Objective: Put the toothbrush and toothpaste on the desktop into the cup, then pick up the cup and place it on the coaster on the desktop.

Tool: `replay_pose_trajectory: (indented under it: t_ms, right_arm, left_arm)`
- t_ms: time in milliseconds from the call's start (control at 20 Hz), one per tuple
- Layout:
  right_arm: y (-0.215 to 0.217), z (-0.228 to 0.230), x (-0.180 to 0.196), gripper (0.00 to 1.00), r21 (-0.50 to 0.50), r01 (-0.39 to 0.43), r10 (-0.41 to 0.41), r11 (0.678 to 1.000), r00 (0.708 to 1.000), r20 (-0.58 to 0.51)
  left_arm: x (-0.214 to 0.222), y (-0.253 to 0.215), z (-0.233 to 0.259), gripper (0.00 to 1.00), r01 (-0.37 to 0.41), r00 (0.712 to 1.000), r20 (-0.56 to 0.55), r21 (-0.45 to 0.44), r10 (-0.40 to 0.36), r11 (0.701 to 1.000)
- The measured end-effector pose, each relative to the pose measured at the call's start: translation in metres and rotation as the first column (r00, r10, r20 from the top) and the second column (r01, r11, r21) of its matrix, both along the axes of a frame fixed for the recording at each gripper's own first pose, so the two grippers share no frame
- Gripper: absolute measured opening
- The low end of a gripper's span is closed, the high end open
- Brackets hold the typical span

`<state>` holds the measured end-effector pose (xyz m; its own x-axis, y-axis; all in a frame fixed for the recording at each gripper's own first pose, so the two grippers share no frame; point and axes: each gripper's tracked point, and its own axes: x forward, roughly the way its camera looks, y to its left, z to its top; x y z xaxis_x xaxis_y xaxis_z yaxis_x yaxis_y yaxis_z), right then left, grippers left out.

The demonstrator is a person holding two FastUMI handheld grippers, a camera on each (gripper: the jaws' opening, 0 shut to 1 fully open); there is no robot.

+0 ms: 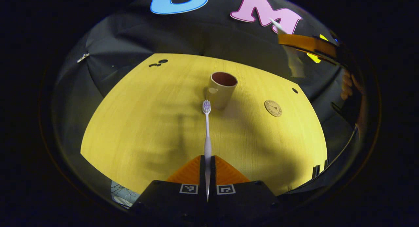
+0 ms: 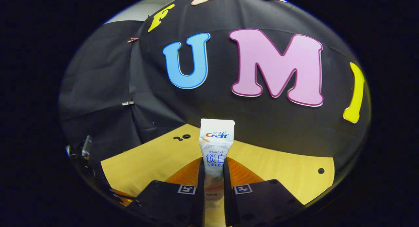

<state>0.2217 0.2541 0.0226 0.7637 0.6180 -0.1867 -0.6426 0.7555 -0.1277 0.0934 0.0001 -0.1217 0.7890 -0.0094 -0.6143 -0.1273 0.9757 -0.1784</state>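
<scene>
The surface [image 1: 147,122] is carrying the cup [image 1: 222,89] near its middle and the coaster [image 1: 273,108] a little to the cup's right, apart from it. The cup is standing upright and its inside is looking empty. The left tool [image 1: 207,169] is closed on the handle of the toothbrush [image 1: 207,128], bristle head pointing forward toward the cup, just short of its rim. The right tool [image 2: 214,179] is clamping the toothpaste [image 2: 216,145] by its lower body, crimped end up, raised well above the surface. Judgement: the toothbrush is going in first; the left tool should be tilting the brush upright over the opening before releasing, so the cup is not knocked.
</scene>
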Motion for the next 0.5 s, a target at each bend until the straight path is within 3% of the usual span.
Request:
replay_pose_trajectory:
  t_ms: [300, 500]
  right_arm:
    - [0.056, -0.022, 0.034, 0.27, 0.077, -0.017, 0.017, 0.997, 1.000, -0.007]
    - [0.078, -0.047, 0.051, 0.27, 0.087, -0.025, 0.023, 0.996, 0.999, 0.026]
  left_arm:
    - [-0.018, 0.020, 0.082, 0.06, -0.054, 0.988, 0.140, -0.041, 0.059, 0.998]
    - [-0.026, 0.035, 0.103, 0.06, -0.093, 0.979, 0.177, -0.028, 0.097, 0.995]
